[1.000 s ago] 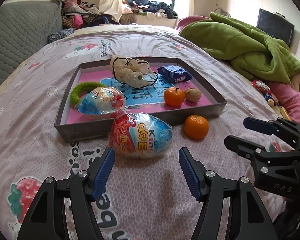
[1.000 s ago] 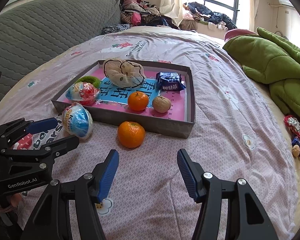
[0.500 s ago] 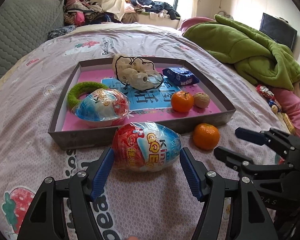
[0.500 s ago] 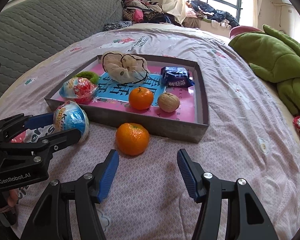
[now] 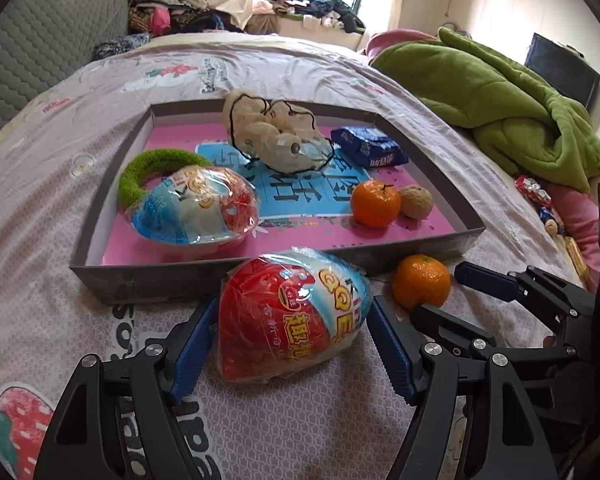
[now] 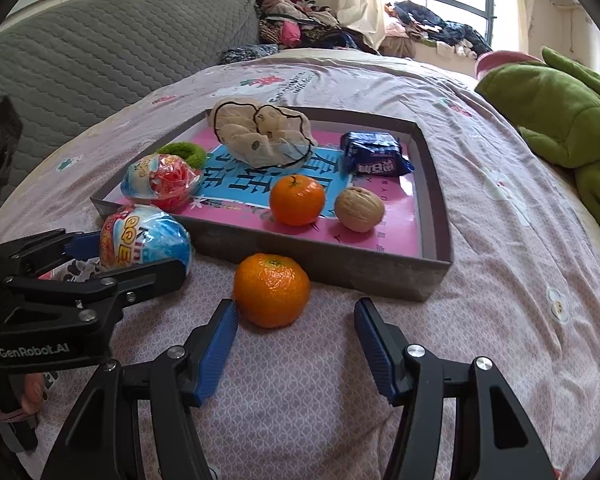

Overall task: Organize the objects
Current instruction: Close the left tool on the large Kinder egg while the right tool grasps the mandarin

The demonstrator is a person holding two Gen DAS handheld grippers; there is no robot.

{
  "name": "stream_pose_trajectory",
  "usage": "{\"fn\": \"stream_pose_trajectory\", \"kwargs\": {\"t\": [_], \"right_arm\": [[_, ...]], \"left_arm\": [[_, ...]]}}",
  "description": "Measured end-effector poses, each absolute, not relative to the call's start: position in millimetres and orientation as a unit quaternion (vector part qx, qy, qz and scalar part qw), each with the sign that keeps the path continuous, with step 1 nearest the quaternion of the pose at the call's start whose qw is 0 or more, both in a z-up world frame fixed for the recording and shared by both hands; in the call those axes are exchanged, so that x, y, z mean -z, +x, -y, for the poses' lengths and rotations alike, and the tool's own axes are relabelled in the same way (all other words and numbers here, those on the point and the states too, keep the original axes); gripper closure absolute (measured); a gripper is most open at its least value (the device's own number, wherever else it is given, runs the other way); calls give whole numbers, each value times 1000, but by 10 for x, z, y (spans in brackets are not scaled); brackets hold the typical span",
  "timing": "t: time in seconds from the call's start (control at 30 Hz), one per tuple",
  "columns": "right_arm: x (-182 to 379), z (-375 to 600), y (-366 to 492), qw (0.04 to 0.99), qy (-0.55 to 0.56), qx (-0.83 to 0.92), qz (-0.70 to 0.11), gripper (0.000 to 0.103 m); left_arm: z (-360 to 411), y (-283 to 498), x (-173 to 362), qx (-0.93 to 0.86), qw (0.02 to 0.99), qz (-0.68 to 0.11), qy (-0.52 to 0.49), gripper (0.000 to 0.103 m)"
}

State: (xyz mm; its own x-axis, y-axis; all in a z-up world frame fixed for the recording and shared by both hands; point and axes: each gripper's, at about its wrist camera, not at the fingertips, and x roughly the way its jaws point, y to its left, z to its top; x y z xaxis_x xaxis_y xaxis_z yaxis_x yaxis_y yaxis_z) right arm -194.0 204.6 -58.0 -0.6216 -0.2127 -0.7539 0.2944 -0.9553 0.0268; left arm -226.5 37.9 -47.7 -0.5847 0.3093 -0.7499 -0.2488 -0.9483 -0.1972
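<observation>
- We hold the left gripper (image 5: 292, 344) spread around the wrapped toy egg (image 5: 292, 316), both pads flanking it but not yet pinching; it lies on the bedsheet just in front of the tray (image 5: 228, 276).
- Egg's long axis runs crosswise, red end left.
- Right gripper (image 6: 296, 348) spread, just short of 1 loose tangerine (image 6: 272, 290), also in front of the tray.
</observation>
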Motion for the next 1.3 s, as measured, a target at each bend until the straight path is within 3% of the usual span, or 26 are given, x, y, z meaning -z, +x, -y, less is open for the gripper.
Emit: {"fn": "stream_pose_trajectory", "kwargs": {"t": [0.2, 0.33, 0.53, 0.63, 1.3], "right_arm": [[610, -2027, -1997, 154, 410, 898, -49, 43], [605, -2024, -2037, 164, 407, 897, -47, 43], [615, -2041, -2092, 171, 405, 897, -36, 51], [604, -2026, -2077, 187, 402, 896, -34, 62], [380, -2102, -1882, 186, 380, 906, -18, 62]], "left_arm": [[-333, -2313, 513, -885, 163, 49, -434, 27], [-303, -2346, 511, -882, 164, 54, -438, 32], [-247, -2367, 509, -882, 158, 62, -440, 43], [-236, -2357, 505, -883, 155, 64, -439, 43], [-157, -2134, 163, -904, 133, 62, -401, 44]]}}
